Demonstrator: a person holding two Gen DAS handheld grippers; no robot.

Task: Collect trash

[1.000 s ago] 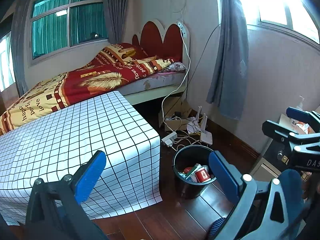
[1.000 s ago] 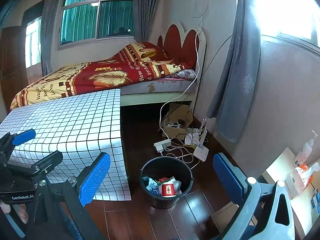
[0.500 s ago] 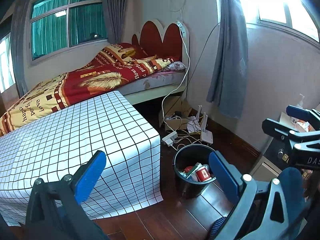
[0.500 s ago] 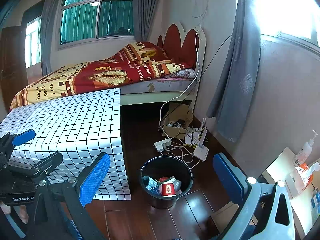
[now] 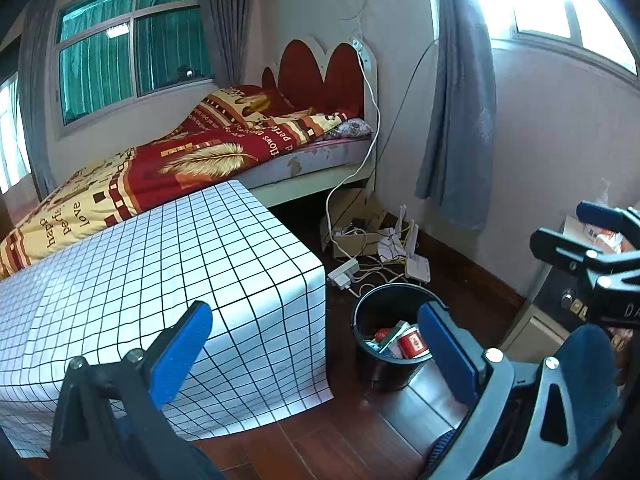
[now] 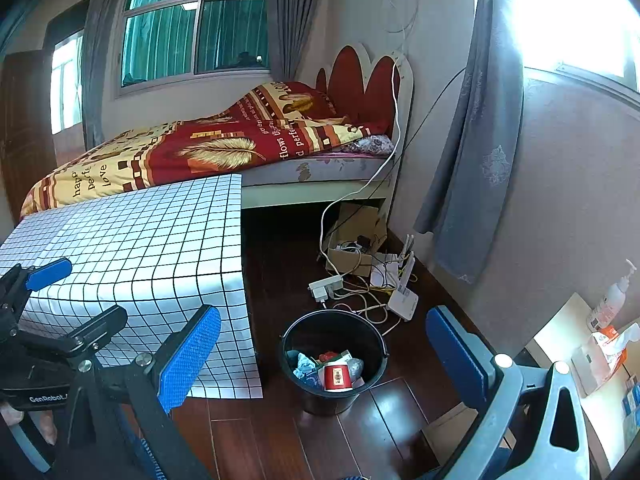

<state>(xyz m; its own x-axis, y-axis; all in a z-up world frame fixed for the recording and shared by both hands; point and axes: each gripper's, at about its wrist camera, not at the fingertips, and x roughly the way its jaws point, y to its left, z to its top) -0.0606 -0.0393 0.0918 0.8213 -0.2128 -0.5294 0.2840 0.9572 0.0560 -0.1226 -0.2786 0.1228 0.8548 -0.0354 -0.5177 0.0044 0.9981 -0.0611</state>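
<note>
Nothing much has shifted: both the left gripper (image 5: pixel 316 344) and right gripper (image 6: pixel 320 344) hang wide open and empty above the black bucket (image 6: pixel 335 394) of light, crushable trash (image 6: pixel 326 370) beside the table (image 6: pixel 132 248), best lifted by its rim.

We find open wooden floor (image 6: pixel 280 272) between the checked tablecloth's hanging edge (image 6: pixel 248 320) and the black bucket (image 6: pixel 372 344). Behind the bucket, a power strip (image 6: pixel 326 286), tangled cables (image 6: pixel 368 300) and a white router (image 6: pixel 403 300) obstruct the wall side.

Black bucket (image 6: pixel 335 360) upright on floor; trash (image 6: pixel 326 370) inside, seemingly wrappers
</note>
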